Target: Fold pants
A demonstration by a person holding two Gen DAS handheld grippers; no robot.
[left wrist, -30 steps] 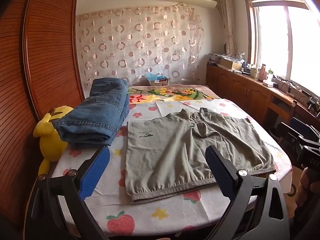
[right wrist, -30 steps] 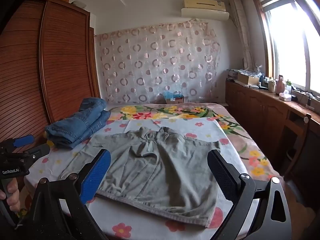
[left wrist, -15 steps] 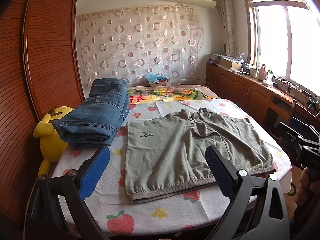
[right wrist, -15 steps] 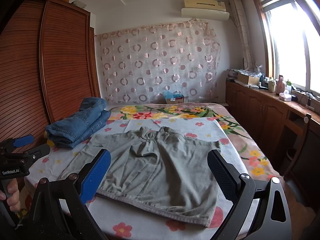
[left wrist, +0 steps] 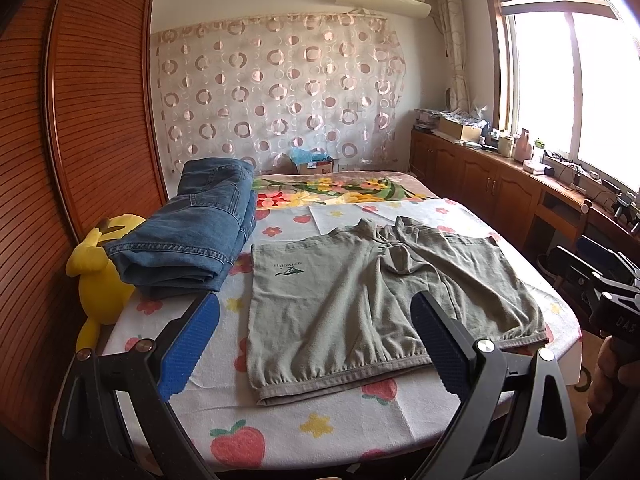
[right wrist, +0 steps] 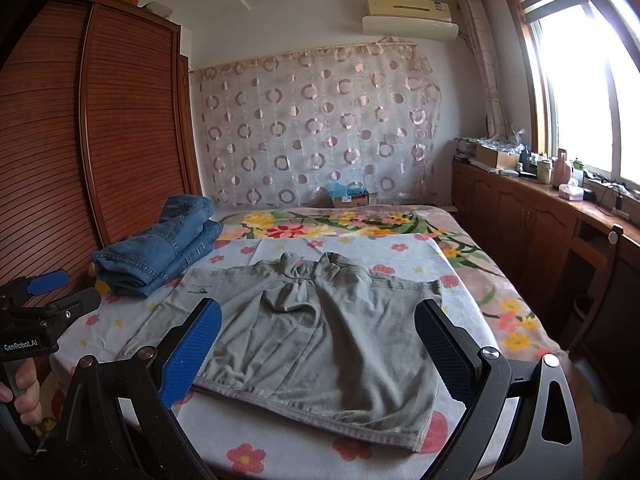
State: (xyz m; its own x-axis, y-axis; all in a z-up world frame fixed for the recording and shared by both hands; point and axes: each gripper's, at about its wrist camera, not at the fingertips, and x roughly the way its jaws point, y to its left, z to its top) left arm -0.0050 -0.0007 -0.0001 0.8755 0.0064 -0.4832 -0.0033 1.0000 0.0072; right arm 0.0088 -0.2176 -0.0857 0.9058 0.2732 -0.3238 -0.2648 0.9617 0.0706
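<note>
Left wrist view: grey-green pants (left wrist: 372,304) spread flat on the bed (left wrist: 320,424), waistband hem nearest the camera, legs running toward the far wall, a small dark logo print on the left panel. Left hand-held gripper (left wrist: 316,344): blue-padded jaws spread wide, released, nothing between them, hovering above the near edge of the bed. Folded blue jeans (left wrist: 196,236): stacked on the bed just left of the pants, apart from them. Yellow plush toy (left wrist: 100,272): wedged between the jeans and the wooden wardrobe (left wrist: 80,120). Bed cover: white with strawberry and flower print.

Right wrist view: same pants (right wrist: 320,332), lying flat and slightly wrinkled at the crotch. Right hand-held gripper (right wrist: 318,346): jaws wide apart, released, empty, held above the near hem. Left hand-held gripper (right wrist: 44,308) shows at the left edge, gripped by a hand (right wrist: 20,392). Circle-patterned curtain (right wrist: 320,136) on the far wall.
</note>
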